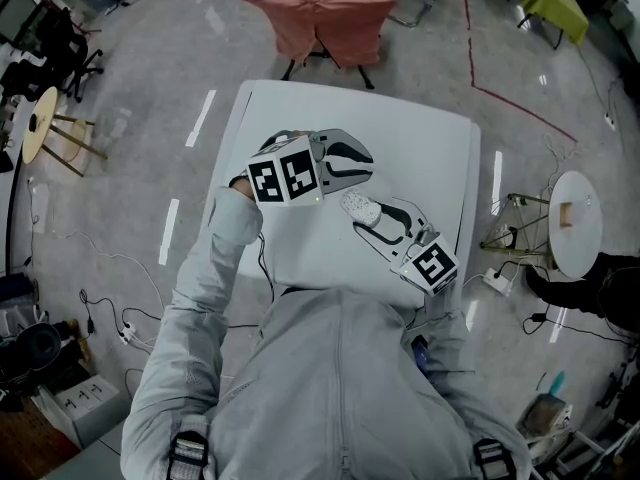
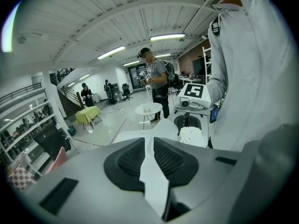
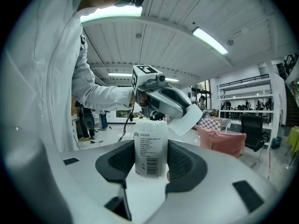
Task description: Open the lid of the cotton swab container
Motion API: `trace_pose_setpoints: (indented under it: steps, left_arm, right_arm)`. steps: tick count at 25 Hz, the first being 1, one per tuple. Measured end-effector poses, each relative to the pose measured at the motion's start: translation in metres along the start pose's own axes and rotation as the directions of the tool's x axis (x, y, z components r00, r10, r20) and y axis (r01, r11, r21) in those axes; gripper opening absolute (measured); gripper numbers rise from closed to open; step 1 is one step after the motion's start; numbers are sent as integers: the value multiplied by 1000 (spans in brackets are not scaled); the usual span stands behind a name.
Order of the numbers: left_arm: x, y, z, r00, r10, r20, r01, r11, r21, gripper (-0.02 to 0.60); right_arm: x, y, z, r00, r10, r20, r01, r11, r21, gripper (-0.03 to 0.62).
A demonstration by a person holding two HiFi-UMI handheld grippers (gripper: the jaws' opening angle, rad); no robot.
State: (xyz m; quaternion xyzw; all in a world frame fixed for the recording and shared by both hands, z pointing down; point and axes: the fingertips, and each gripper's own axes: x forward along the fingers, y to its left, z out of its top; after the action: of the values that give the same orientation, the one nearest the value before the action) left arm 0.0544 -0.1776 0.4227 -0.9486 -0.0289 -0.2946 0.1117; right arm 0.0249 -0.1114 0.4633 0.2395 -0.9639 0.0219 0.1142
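- Your right gripper point(image 3: 150, 166) is closed on the container point(image 3: 150, 136). The two pads press its sides low down, and the printed label point(image 3: 147, 149) with its barcode faces the camera.
- In the head view the container sits at the middle of the frame, above the white table point(image 1: 425, 148). Its top end points to the upper left, towards your other gripper.
- The lid point(image 3: 188, 120) is off the container. In the right gripper view it shows as a pale, tilted piece, just right of the container's top and clear of it.
- Your left gripper point(image 2: 149, 146) has the lid pinched at its tips, with the jaws drawn nearly together on it.
- The left gripper view shows the container's open top at centre right, packed with white swabs point(image 2: 191, 135).
- The two grippers are near each other but do not touch. In the head view the left one is at upper centre and the right one just below and to its right.
- A chair point(image 1: 325, 18) under a pink cover stands beyond the table, at the top of the head view.
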Motion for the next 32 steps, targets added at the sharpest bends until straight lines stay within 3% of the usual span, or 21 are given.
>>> trace_pose_setpoints:
  steps: [6, 10, 14, 18, 23, 26, 29, 32]
  left_arm:
    - [7, -4, 0, 1000, -27, -10, 27, 1000, -4, 58]
    - [7, -5, 2, 999, -33, -1, 33, 999, 2, 57]
    - [1, -1, 10, 999, 1, 54, -1, 1000, -8, 57]
    - [-6, 5, 20, 987, 80, 139, -77, 997, -29, 58]
    - [-23, 16, 31, 949, 206, 238, -193, 978, -76, 58]
    - [-35, 25, 31, 918, 300, 260, -278, 953, -116, 57]
    - [-44, 32, 24, 883, 408, 234, -381, 912, -152, 55]
    - [-58, 38, 15, 827, 526, 199, -488, 847, -212, 48]
  right_arm:
    - [-3, 2, 10, 1000, 4, 29, -2, 998, -64, 217]
    - [-4, 3, 8, 999, -3, 32, 4, 999, -40, 216]
    - [-8, -2, 0, 999, -28, 32, 28, 1000, 11, 216]
    - [-14, -12, -1, 996, -69, 52, 67, 997, 37, 216]
    - [-21, -25, 2, 990, -130, 62, 126, 990, 55, 216]
    - [-26, -33, 7, 983, -172, 68, 169, 984, 52, 216]
    - [-34, -44, 14, 972, -216, 88, 214, 976, 38, 216]
    - [-45, -56, 23, 957, -272, 97, 270, 962, 31, 216]
